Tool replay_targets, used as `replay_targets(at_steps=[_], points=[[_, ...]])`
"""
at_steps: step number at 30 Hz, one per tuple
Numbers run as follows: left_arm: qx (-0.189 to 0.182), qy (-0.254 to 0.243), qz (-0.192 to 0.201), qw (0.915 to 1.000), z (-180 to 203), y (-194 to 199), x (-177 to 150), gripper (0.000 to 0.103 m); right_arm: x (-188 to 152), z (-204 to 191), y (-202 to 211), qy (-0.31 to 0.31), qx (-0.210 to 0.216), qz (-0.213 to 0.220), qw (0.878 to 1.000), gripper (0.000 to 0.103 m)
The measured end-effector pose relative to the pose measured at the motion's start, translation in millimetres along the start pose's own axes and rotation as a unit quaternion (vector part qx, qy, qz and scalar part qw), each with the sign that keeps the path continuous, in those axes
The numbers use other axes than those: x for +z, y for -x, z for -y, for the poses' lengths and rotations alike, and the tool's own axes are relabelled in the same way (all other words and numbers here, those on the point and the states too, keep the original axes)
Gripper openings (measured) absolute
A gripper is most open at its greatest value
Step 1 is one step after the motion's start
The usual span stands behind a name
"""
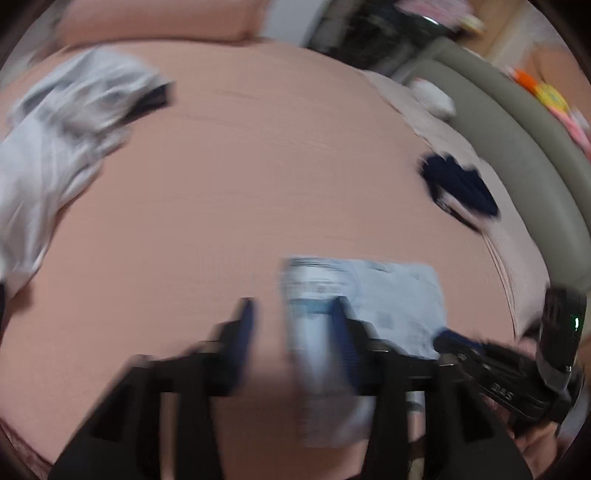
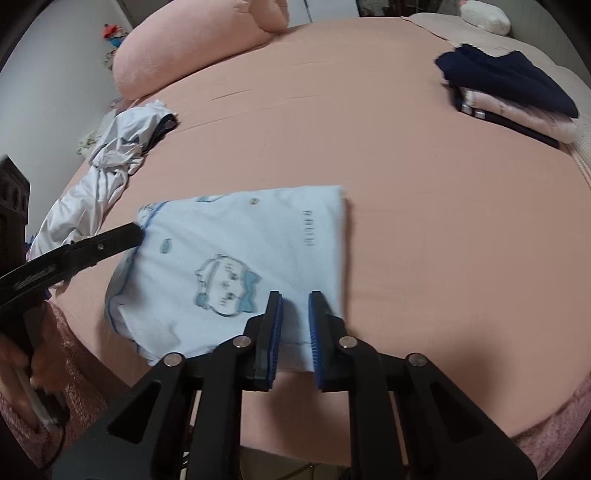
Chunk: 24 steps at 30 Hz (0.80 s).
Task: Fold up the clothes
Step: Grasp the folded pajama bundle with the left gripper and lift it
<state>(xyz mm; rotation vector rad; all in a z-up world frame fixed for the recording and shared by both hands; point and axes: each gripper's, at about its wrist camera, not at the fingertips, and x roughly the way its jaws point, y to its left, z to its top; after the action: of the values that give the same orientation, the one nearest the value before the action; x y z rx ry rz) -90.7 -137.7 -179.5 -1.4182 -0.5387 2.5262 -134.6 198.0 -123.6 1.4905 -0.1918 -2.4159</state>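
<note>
The folded light blue shirt (image 2: 236,266) lies on the pink bed (image 2: 406,221), the left tongs (image 1: 291,325) released at its collar end, and the right tongs (image 2: 295,314) narrowly apart over its near edge, grasping nothing.

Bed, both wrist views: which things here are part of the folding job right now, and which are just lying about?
Part of the job:
- light blue printed garment, folded flat on the sheet
- crumpled white clothes, apparently unfolded
- folded stack topped by a navy garment
- left gripper
- right gripper

Just lying about:
- pink pillow
- white plush toy
- pink bed sheet
</note>
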Motion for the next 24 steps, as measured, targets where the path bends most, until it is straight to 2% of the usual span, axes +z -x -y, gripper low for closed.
replay_targets(at_steps=[2, 4, 5, 6, 8, 9, 11, 12, 16, 17, 18, 19, 20, 22, 24], points=[[-0.022, 0.026, 0.009, 0.9994, -9.8, 8.7, -3.8, 0.048, -1.2, 6.4, 6.9, -0.024, 0.029, 0.008, 0.999, 0.014], [-0.042, 0.025, 0.014, 0.9987, -6.9, 15.3, -7.7, 0.047, -1.5, 10.2, 13.2, -0.039, 0.042, 0.019, 0.998, 0.016], [-0.057, 0.022, 0.010, 0.9981, -4.8, 16.2, -10.0, 0.049, -1.1, 12.2, 16.8, -0.045, 0.044, 0.028, 0.998, 0.025], [-0.071, 0.019, 0.006, 0.9972, -2.6, 17.2, -12.2, 0.052, -0.7, 14.6, 18.4, -0.053, 0.043, 0.037, 0.997, 0.039], [-0.078, 0.022, -0.014, 0.9966, 1.3, 7.8, -16.8, 0.055, 0.1, 20.1, 19.0, -0.072, 0.042, 0.045, 0.995, 0.058], [-0.081, 0.024, -0.025, 0.9961, 1.0, 4.1, -20.0, 0.056, 0.6, 23.7, 14.9, -0.083, 0.049, 0.037, 0.995, 0.059], [-0.083, 0.032, -0.062, 0.9941, -3.7, -5.0, -29.2, 0.058, -1.8, 26.2, 3.6, -0.093, 0.068, 0.011, 0.993, 0.059], [-0.085, 0.034, -0.076, 0.9929, 0.4, -14.8, -31.3, 0.063, -3.2, 27.2, -2.1, -0.097, 0.078, -0.003, 0.992, 0.059], [-0.067, 0.015, -0.071, 0.9951, 12.3, -26.8, -39.1, 0.064, -1.7, 6.6, -11.6, -0.043, 0.071, -0.017, 0.996, 0.058], [-0.065, 0.006, -0.067, 0.9956, 15.9, -27.0, -40.4, 0.051, -1.6, 5.6, -13.4, -0.042, 0.072, -0.018, 0.996, 0.050], [-0.068, 0.007, -0.067, 0.9953, 19.7, -31.6, -39.9, 0.042, -1.3, 5.1, -15.2, -0.042, 0.072, -0.018, 0.996, 0.040], [-0.060, 0.002, -0.063, 0.9962, 27.8, -31.1, -39.2, 0.041, -1.9, 5.6, -15.8, -0.048, 0.079, -0.017, 0.996, 0.033], [-0.051, -0.004, -0.058, 0.9970, 36.1, -30.2, -38.5, 0.037, -1.4, 7.0, -13.7, -0.060, 0.092, -0.015, 0.994, 0.021], [-0.040, -0.013, -0.050, 0.9979, 56.5, -33.0, -32.8, 0.034, -0.2, 8.1, -6.6, -0.074, 0.112, -0.009, 0.991, 0.017], [-0.055, -0.010, -0.047, 0.9973, 69.2, -29.8, -25.5, 0.033, 2.7, 6.3, 4.8, -0.074, 0.114, 0.005, 0.991, 0.016]])
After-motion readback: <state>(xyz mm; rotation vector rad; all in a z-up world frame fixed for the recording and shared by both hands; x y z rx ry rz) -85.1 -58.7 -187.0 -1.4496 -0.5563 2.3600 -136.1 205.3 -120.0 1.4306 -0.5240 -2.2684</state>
